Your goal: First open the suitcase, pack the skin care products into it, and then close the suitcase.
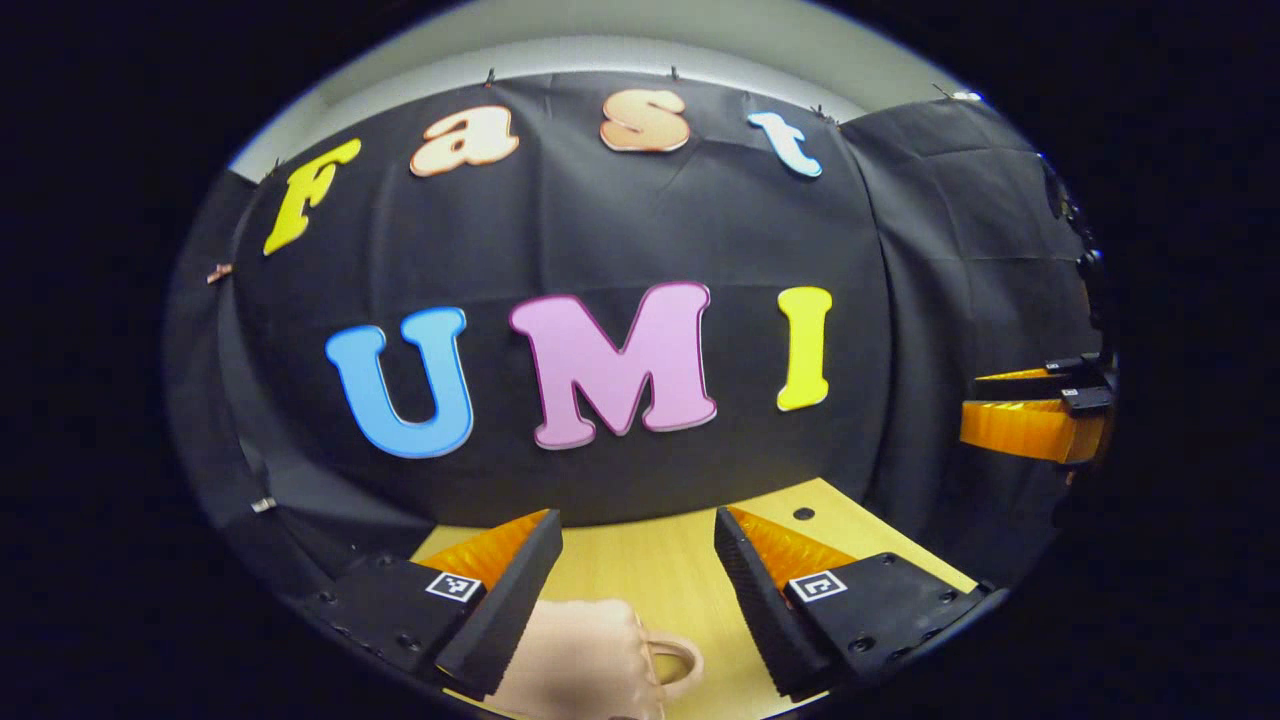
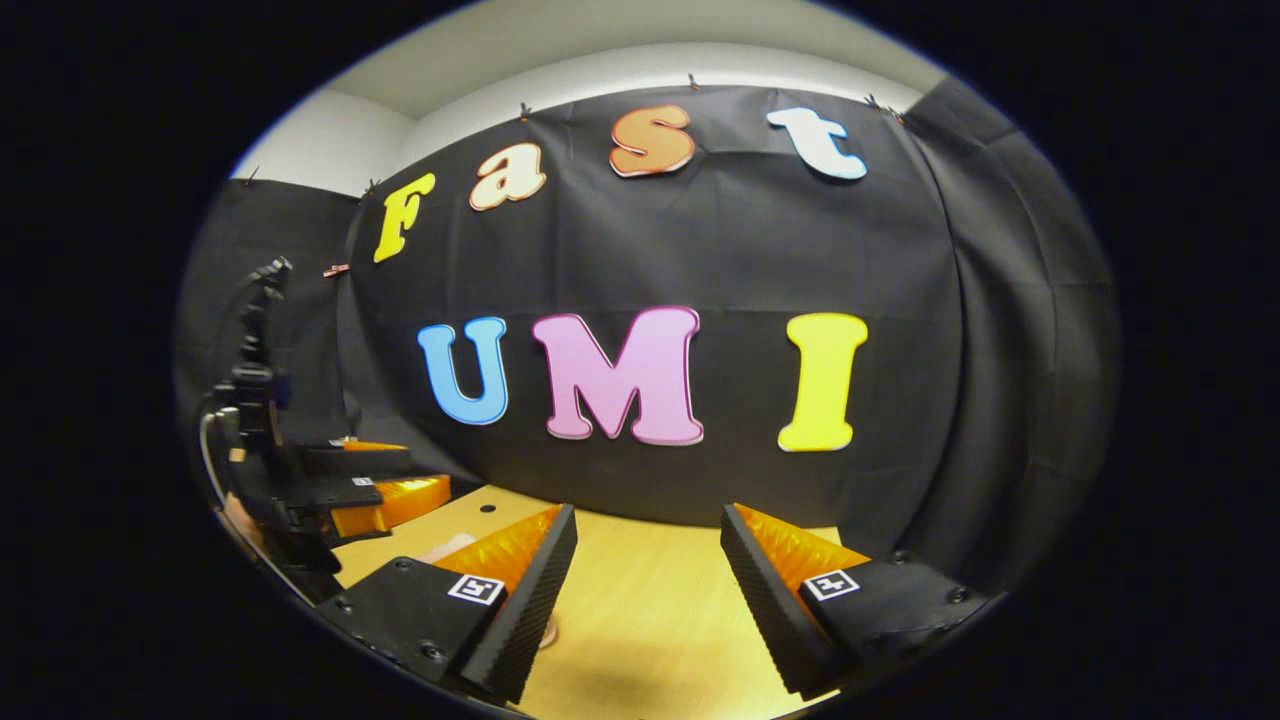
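In the left gripper view, the left gripper [image 1: 637, 590] is spread wide, its two fingers well apart with bare table [image 1: 655, 570] between them, and it grips nothing. Just below and between the fingers sits a small pale pink suitcase [image 1: 585, 655], close against the inner edge of the left-hand finger (whether it touches that finger cannot be told). Its looped handle [image 1: 675, 665] sticks out toward the right of the view, so the case's long axis seems to run roughly left to right across the bottom of the picture; most of its body is cut off at the lower edge, so its full shape is hard to judge. It looks closed from what little shows.

At the right edge of the same view, the right gripper [image 1: 1035, 405] hangs farther off, seen side-on against the black cloth wall [image 1: 620, 230].

In the right gripper view, the right gripper [image 2: 648, 600] also stands wide open over the wooden table, holding nothing. A sliver of something pink [image 2: 547, 632] peeks out beside its left-hand finger. The left gripper [image 2: 385, 500] shows at the left of this view, above the table's far-left part, its fingers pointing to the right.
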Tool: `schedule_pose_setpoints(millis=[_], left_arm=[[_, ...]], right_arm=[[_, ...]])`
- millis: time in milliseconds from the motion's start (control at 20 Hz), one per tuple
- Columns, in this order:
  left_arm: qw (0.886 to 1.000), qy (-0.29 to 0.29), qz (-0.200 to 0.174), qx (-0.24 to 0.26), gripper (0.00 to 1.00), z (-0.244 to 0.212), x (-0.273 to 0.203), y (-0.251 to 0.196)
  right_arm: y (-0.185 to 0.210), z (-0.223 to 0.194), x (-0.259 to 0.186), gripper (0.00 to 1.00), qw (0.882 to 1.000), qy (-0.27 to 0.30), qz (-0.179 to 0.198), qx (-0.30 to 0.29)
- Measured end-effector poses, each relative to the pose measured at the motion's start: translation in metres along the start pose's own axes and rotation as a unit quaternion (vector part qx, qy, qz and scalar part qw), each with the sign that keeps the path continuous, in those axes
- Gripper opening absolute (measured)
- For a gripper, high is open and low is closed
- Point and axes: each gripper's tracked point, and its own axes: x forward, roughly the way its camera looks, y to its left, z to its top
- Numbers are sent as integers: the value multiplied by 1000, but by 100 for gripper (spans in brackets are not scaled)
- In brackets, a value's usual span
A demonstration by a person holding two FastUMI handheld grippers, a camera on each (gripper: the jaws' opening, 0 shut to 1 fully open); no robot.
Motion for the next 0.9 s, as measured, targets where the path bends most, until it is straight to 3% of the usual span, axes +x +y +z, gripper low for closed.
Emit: schedule_pose_setpoints(millis=[250,500,750,900], left_arm=[[1000,-13,-7,-24,97,16,-24,-11],[999,-20,3,-43,97,21,-38,0],[995,-17,5,-99,97,26,-45,15],[994,-21,26,-106,98,27,-55,27]], right_arm=[[43,19,16,93,999,-28,10,24],[42,17,21,93,999,-34,-20,5],[43,25,16,95,997,-61,-41,-10],[35,34,17,95,995,-79,-59,-18]])
